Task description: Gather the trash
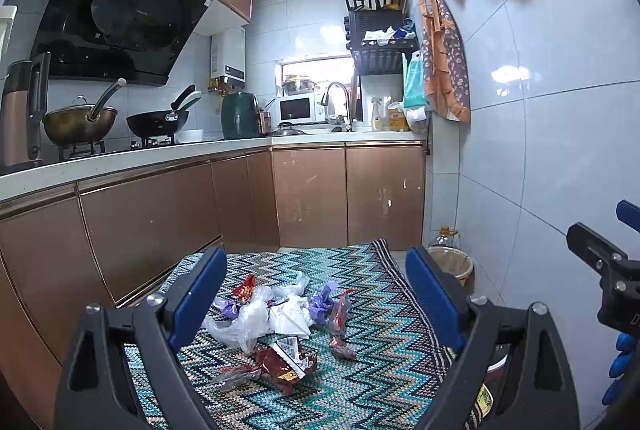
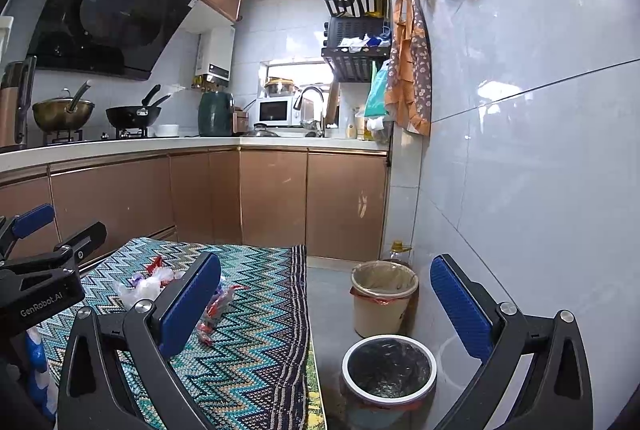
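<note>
A heap of trash lies on a zigzag-patterned cloth [image 1: 372, 382]: a dark red snack wrapper [image 1: 286, 360], clear plastic bags [image 1: 240, 322], white paper [image 1: 290, 318], purple scraps [image 1: 322, 300] and a red-clear wrapper [image 1: 340, 314]. My left gripper [image 1: 316, 290] hangs open just before the heap, holding nothing. My right gripper [image 2: 326, 294] is open and empty, off the cloth's right edge. Below it stands a white-rimmed bin with a black liner [image 2: 389, 368]; behind that, a beige bin [image 2: 382, 304]. The heap [image 2: 160, 280] shows at the left in the right wrist view.
Brown kitchen cabinets [image 1: 308, 194] run behind the cloth, with a worktop carrying pans, a kettle and a microwave. A tiled wall [image 2: 540, 150] closes the right side. An oil bottle [image 2: 398, 250] stands behind the beige bin. Grey floor [image 2: 326, 294] lies between cloth and bins.
</note>
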`<state>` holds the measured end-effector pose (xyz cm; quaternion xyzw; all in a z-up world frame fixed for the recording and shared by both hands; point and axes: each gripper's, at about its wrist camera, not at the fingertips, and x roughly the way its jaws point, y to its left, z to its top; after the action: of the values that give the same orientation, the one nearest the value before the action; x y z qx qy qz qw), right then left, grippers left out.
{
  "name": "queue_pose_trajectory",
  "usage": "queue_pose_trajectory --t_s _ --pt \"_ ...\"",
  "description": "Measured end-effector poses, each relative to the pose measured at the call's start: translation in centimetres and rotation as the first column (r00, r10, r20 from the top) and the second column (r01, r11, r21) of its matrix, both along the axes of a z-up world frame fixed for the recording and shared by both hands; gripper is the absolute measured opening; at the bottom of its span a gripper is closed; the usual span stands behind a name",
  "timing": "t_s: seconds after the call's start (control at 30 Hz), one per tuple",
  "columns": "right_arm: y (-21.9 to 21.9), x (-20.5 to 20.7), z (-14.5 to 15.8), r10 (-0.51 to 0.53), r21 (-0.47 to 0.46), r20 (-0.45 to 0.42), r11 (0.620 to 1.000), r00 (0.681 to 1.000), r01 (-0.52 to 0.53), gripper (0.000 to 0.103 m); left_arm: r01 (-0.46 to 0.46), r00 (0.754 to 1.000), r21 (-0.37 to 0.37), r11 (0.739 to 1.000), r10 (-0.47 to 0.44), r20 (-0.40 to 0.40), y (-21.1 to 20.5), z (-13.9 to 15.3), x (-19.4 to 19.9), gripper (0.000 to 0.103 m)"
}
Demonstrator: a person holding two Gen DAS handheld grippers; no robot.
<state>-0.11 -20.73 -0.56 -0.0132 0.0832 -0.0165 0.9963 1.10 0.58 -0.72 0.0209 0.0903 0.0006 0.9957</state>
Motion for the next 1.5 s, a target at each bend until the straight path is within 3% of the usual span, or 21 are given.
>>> queue_pose_trajectory --t_s 1.5 --pt "0.8 1.7 0.1 -0.005 -0.028 -0.005 1.0 1.0 0.005 0.103 -0.016 0.998 -0.05 0.999 0.019 0.06 1.5 0.1 0.7 0.091"
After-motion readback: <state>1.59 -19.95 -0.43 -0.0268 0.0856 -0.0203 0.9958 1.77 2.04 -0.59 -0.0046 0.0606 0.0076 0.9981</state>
